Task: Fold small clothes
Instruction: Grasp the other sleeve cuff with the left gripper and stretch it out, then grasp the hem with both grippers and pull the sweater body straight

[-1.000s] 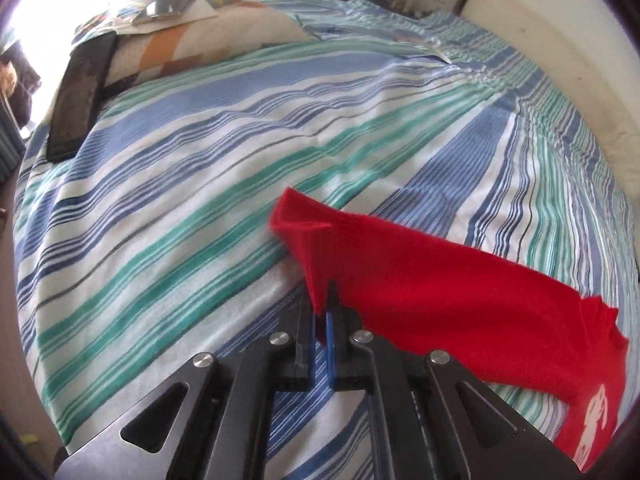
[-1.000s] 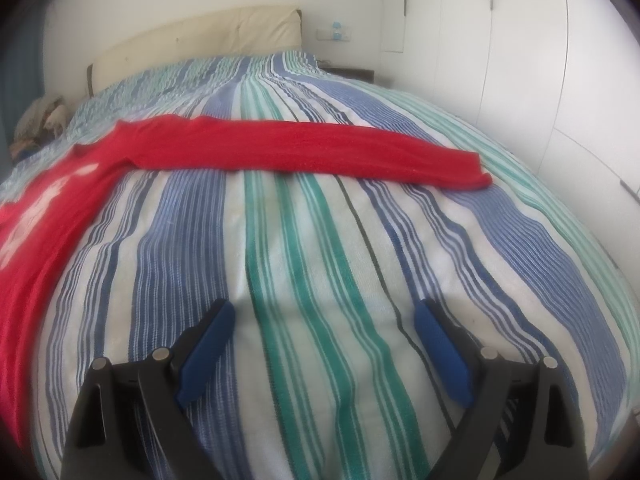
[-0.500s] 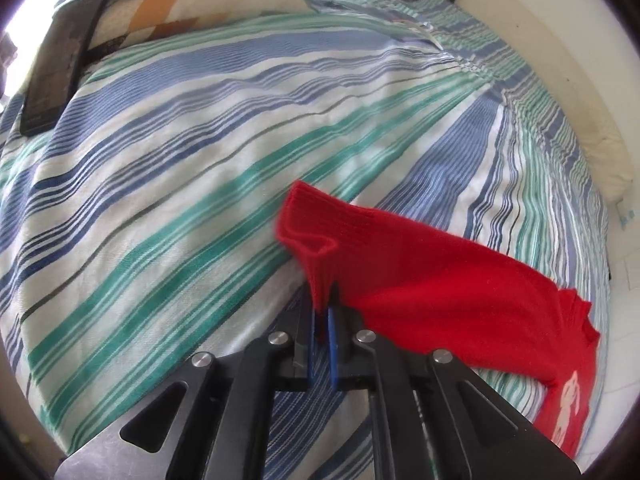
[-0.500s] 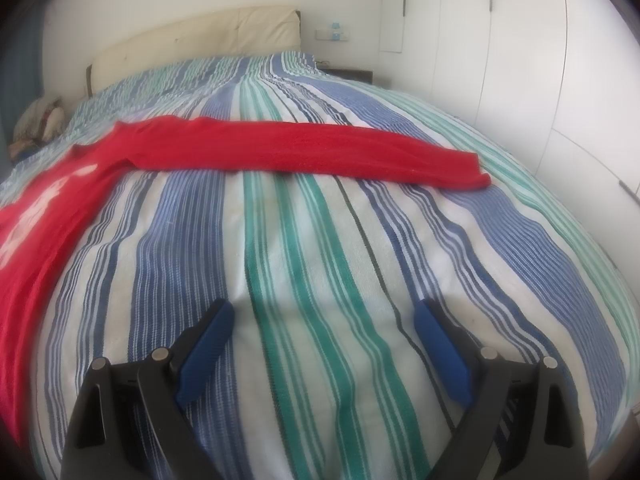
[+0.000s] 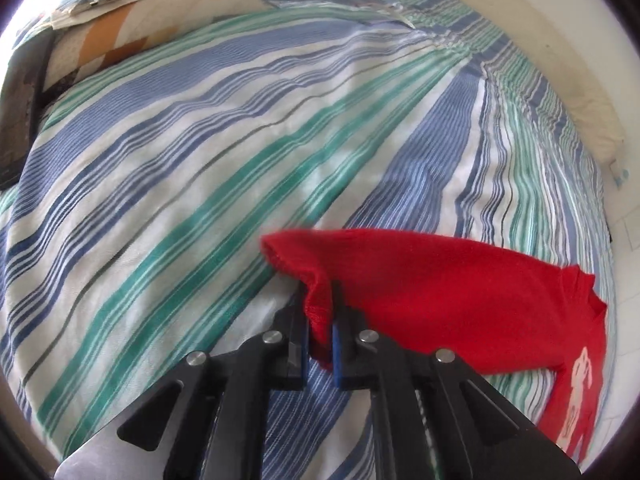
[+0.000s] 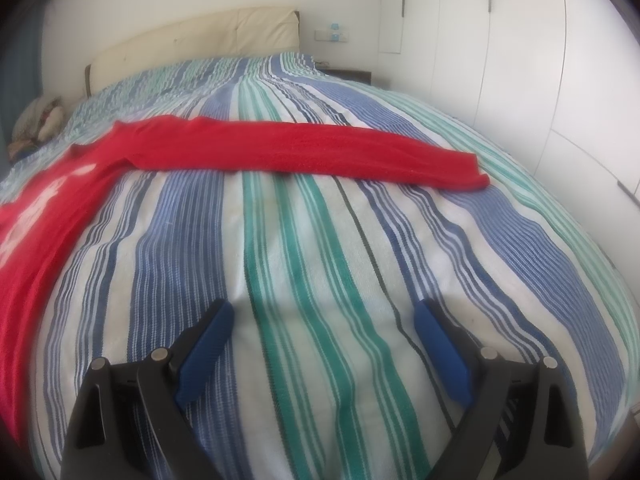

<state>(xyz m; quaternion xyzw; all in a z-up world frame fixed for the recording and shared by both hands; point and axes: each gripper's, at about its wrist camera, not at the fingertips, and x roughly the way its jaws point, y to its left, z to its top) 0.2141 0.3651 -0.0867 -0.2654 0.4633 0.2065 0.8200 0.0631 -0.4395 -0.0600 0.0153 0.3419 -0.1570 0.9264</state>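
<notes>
Pinching the cuff of the red sweater, the left gripper looks ready to fold that sleeve inward, while the right gripper hangs wide, empty, over the bed.

Striped bedspread, patchwork pillow, cream headboard.

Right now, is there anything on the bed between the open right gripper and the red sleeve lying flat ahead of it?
Nothing visible. Only bare striped bedspread lies between the right gripper and the flat red sleeve. The left gripper is shut on the other sleeve's cuff.
</notes>
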